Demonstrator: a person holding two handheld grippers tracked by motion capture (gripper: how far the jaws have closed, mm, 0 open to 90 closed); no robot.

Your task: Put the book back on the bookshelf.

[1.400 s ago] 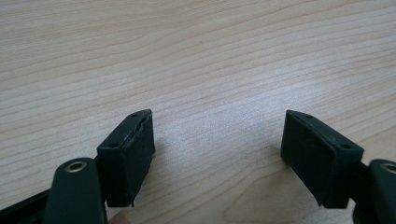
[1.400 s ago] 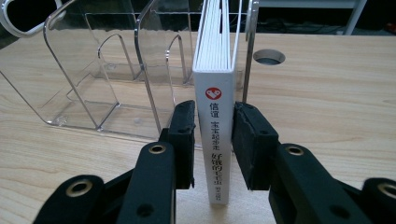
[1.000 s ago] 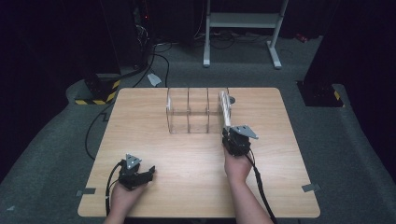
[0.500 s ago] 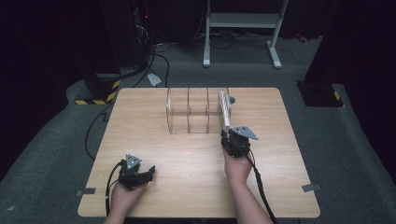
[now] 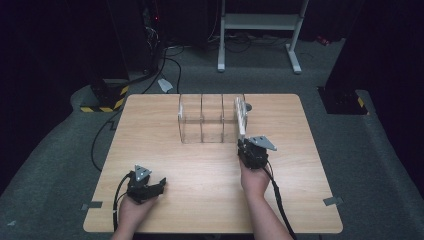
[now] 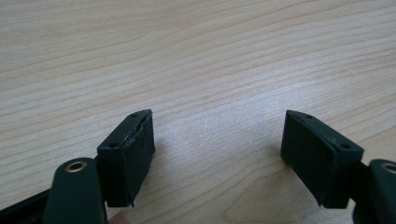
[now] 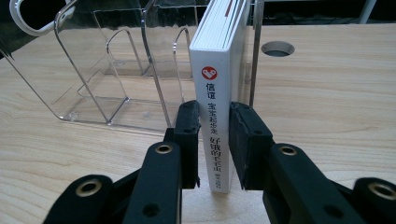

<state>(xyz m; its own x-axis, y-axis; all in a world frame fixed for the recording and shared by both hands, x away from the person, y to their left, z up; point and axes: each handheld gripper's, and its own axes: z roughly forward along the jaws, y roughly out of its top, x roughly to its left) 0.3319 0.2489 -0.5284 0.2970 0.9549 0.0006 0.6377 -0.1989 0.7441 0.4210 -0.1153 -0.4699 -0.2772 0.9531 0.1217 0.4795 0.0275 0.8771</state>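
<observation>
From the high view, the clear rack stands on the far half of the wooden bench. A white book stands upright in the rack's rightmost slot. The right claw sits at the near end of that book, just in front of the rack. The left claw rests well apart from the rack, near the bench's front left part.

In the left gripper view, the left claw stands released, its jaws wide apart over bare bench with nothing between them.

In the right gripper view, the right claw is clenched on the book, one pad on each cover at the spine's lower part; its jaws have just been closing. The book stands upright inside the rack, between two clear dividers. A round hole lies in the bench just right of the rack.
</observation>
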